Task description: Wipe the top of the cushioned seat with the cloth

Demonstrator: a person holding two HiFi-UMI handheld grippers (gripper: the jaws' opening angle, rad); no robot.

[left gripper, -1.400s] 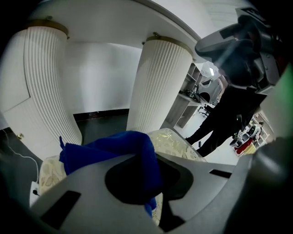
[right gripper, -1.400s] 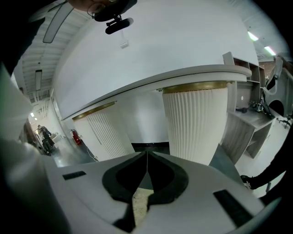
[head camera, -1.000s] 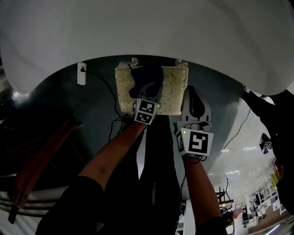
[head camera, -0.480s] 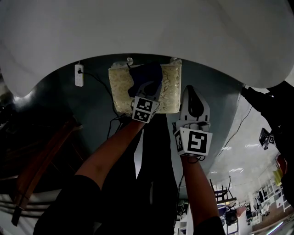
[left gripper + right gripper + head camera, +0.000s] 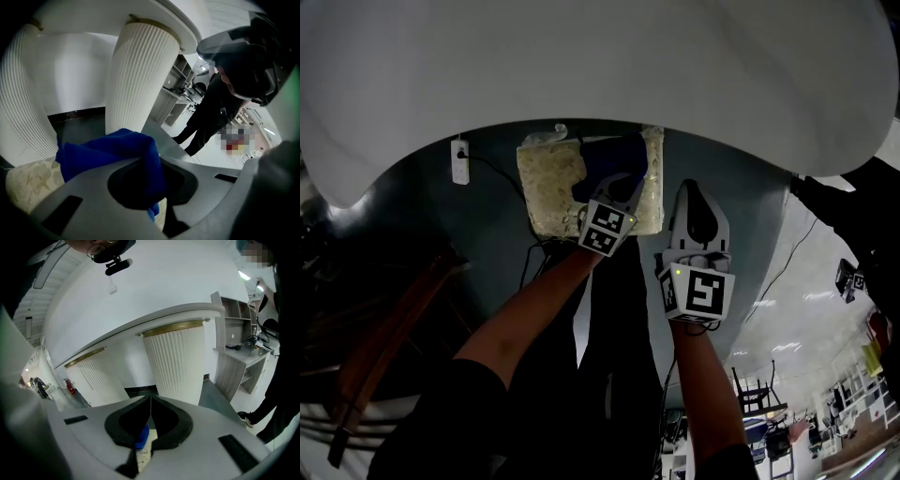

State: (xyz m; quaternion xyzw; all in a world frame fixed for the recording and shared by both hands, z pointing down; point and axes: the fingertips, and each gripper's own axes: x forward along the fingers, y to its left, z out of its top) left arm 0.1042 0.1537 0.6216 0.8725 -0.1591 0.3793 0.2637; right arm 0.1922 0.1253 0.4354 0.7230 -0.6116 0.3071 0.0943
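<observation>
my left gripper is pinching the blue cloth, which sits bunched on top of the cushioned seat. my right gripper hangs just beside the seat's right edge, jaws pressed together on nothing.

Blue cloth against a cream cushioned seat, mottled all over.
Pale grey on the left gripper and right gripper, cubes chequered black-and-white; ribbed white column, gold band on top.
</observation>
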